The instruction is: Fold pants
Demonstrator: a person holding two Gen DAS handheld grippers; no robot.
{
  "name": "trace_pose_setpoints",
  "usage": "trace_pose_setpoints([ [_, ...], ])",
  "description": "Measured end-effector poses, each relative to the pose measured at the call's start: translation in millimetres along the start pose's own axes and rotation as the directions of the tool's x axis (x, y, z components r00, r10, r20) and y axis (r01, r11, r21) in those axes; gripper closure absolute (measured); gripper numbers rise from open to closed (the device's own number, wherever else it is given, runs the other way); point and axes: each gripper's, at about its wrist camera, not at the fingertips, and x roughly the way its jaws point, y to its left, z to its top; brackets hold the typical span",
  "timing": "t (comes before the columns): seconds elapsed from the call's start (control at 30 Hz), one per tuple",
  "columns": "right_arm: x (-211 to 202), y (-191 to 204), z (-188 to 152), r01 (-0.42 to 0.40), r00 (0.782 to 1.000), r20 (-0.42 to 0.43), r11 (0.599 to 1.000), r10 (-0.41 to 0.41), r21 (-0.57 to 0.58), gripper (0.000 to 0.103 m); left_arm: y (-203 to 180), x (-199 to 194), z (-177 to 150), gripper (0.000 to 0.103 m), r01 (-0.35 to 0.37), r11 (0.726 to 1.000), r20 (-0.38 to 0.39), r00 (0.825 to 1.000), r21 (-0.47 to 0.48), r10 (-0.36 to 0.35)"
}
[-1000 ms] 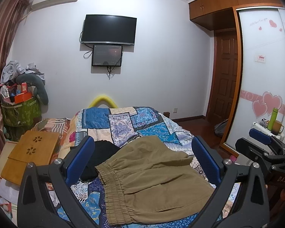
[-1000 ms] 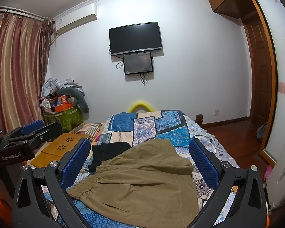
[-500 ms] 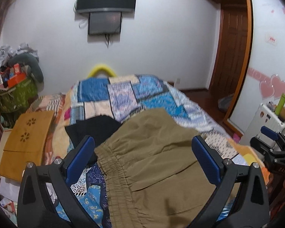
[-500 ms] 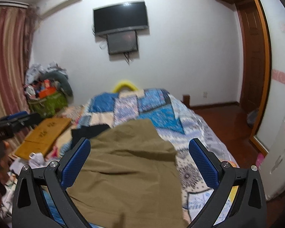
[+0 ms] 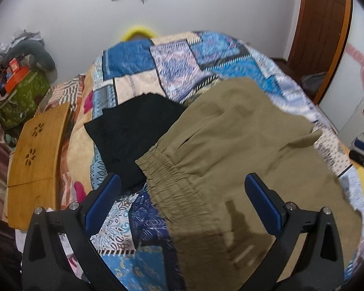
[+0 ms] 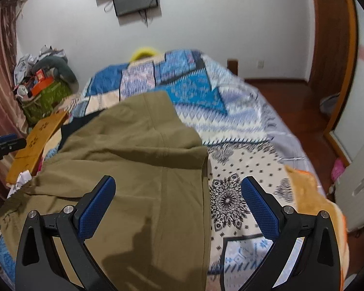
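Observation:
Olive-khaki pants (image 5: pixel 242 150) lie spread on the patchwork quilt of the bed (image 5: pixel 138 68), with the gathered elastic waistband (image 5: pixel 172 186) toward the left. My left gripper (image 5: pixel 182 201) is open and empty, hovering over the waistband. My right gripper (image 6: pixel 179 203) is open and empty above the pants' right edge (image 6: pixel 203 194); the pants (image 6: pixel 133 145) fill the left half of that view. The right gripper's tip shows at the far right of the left wrist view (image 5: pixel 362 150). The left gripper's tip shows at the far left of the right wrist view (image 6: pixel 4 144).
A folded black garment (image 5: pixel 133 131) lies left of the pants. A wooden lap tray (image 5: pixel 34 150) sits at the bed's left side. A green basket of clutter (image 5: pixel 19 97) stands by the wall. A white appliance (image 6: pixel 361 194) and wooden floor (image 6: pixel 291 97) lie to the right.
Both grippers have tilted down and moved closer to the bed, so the pants now fill more of each view. Both stay open and empty.

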Motion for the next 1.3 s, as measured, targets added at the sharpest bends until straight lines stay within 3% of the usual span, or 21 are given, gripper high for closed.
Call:
trace_pose_setpoints([
  [0.13,31,-11,5,-0.033,0.996,-0.085,0.999,0.033,0.012,0.007,12,30,-1,0.002,-0.011,1.000,-0.103,0.995,-0.007,0.010],
  [0.2,45,-16,6,-0.052,0.990,-0.127,0.998,0.055,0.023,0.016,16,44,-3,0.016,-0.006,1.000,-0.159,0.987,-0.013,0.004],
  [0.33,75,-25,7,-0.107,0.970,-0.212,0.993,0.115,0.047,0.033,17,64,-13,0.022,0.042,0.999,-0.248,0.967,-0.034,-0.049],
  [0.47,99,-33,3,-0.157,0.945,-0.278,0.984,0.174,0.084,0.044,17,73,-18,0.022,0.068,0.995,-0.259,0.962,-0.070,-0.084],
  [0.6,106,-45,-3,-0.229,0.923,-0.265,0.951,0.280,0.209,0.056,21,80,-23,0.022,0.099,0.986,-0.271,0.953,-0.133,-0.132],
  [0.73,99,-41,-8,-0.245,0.923,-0.251,0.949,0.291,0.198,0.071,19,77,-24,0.027,0.100,0.988,-0.236,0.964,-0.119,-0.125],
  [0.8,97,-35,-8,-0.223,0.932,-0.256,0.963,0.257,0.155,0.094,13,75,-24,0.032,0.080,0.994,-0.211,0.973,-0.077,-0.095],
  [0.9,90,-27,-12,-0.181,0.947,-0.252,0.979,0.200,0.095,0.096,4,70,-22,0.034,0.017,1.000,-0.172,0.985,0.013,-0.014],
  [1.07,69,-24,-23,-0.157,0.958,-0.233,0.985,0.168,0.064,0.099,16,73,-17,0.034,-0.004,0.999,-0.166,0.986,0.046,0.012],
  [1.1,65,-25,-26,-0.151,0.960,-0.229,0.987,0.162,0.062,0.099,19,74,-17,0.041,-0.046,0.997,-0.152,0.987,0.058,0.054],
  [1.13,60,-24,-29,-0.140,0.963,-0.223,0.989,0.149,0.055,0.099,22,80,-17,0.047,-0.141,0.986,-0.143,0.978,0.089,0.153],
  [1.17,60,-23,-29,-0.125,0.967,-0.219,0.991,0.132,0.045,0.099,28,91,-19,0.054,-0.225,0.967,-0.155,0.958,0.120,0.242],
  [1.2,59,-24,-30,-0.109,0.970,-0.216,0.993,0.115,0.037,0.099,36,102,-22,0.057,-0.240,0.964,-0.191,0.947,0.118,0.259],
  [1.23,57,-25,-33,-0.094,0.970,-0.220,0.995,0.101,0.038,0.099,50,116,-28,0.061,-0.212,0.974,-0.273,0.936,0.076,0.224],
  [1.27,57,-27,-33,-0.082,0.971,-0.221,0.996,0.089,0.042,0.099,62,124,-33,0.071,-0.181,0.983,-0.326,0.928,0.022,0.178],
  [1.3,58,-29,-32,-0.067,0.971,-0.227,0.997,0.075,0.042,0.099,71,127,-38,0.072,-0.166,0.986,-0.351,0.925,-0.022,0.148],
])
